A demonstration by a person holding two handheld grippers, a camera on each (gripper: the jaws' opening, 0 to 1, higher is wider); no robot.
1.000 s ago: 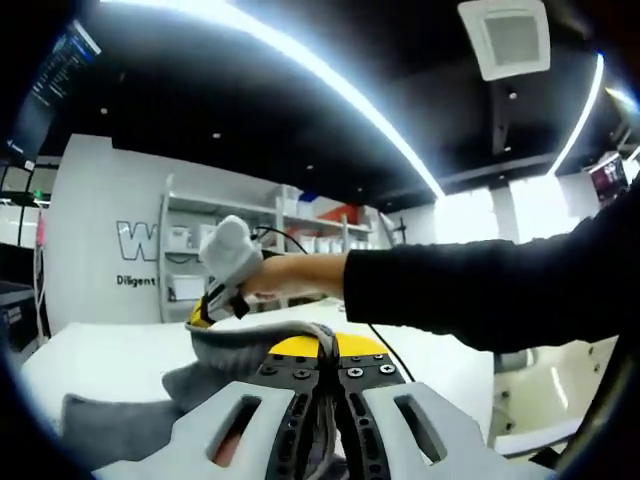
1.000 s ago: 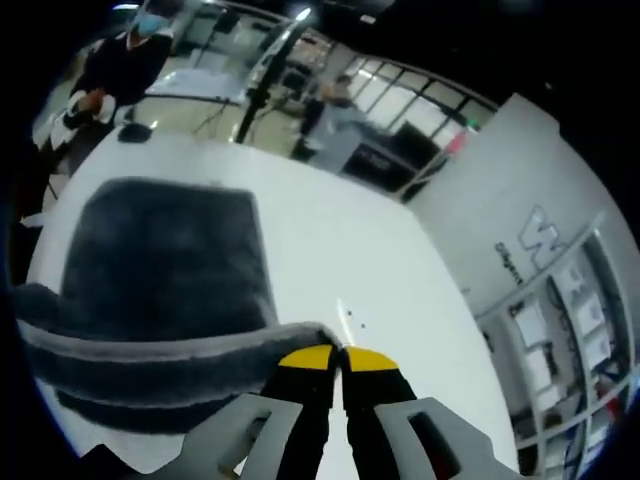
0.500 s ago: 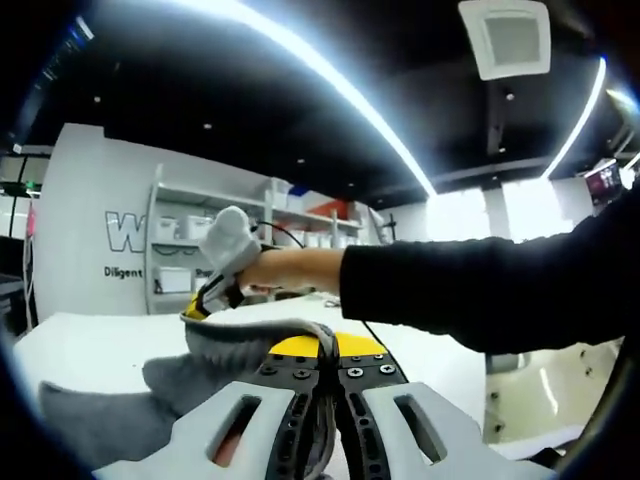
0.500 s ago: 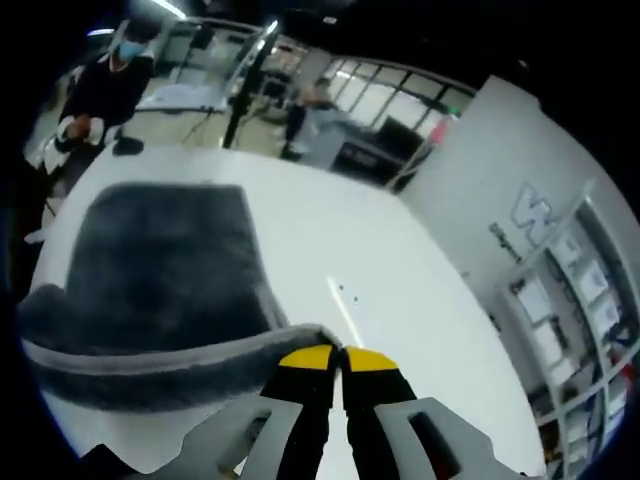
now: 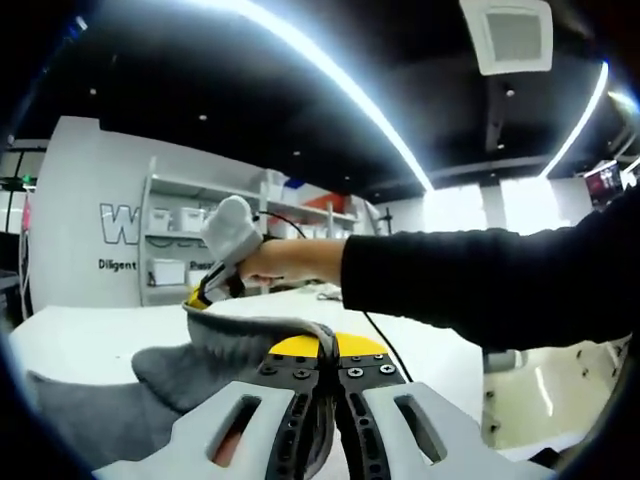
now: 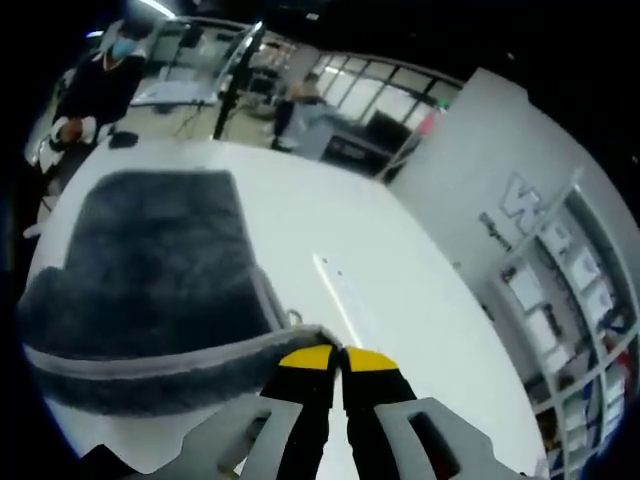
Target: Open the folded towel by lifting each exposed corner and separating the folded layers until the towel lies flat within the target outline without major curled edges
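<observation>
A grey towel [image 6: 150, 270] lies on a white table [image 6: 370, 290], its near edge lifted off the surface. My right gripper [image 6: 337, 358] is shut on one raised corner of that edge. In the left gripper view my left gripper [image 5: 327, 347] is shut on another corner of the towel [image 5: 220, 355], which drapes down to the left. The right gripper [image 5: 200, 297], held by a person's hand on a black-sleeved arm [image 5: 480, 290], shows in that view pinching the towel's upper edge.
The white table [image 5: 90, 340] spreads to the left. Shelves with white boxes [image 5: 180, 255] stand by a wall behind it. Two people [image 6: 95, 85] and a tripod stand beyond the table's far end.
Both grippers have carried the held towel edge a little further, and more table shows beyond the towel in the right gripper view. Both stay shut on the corners.
</observation>
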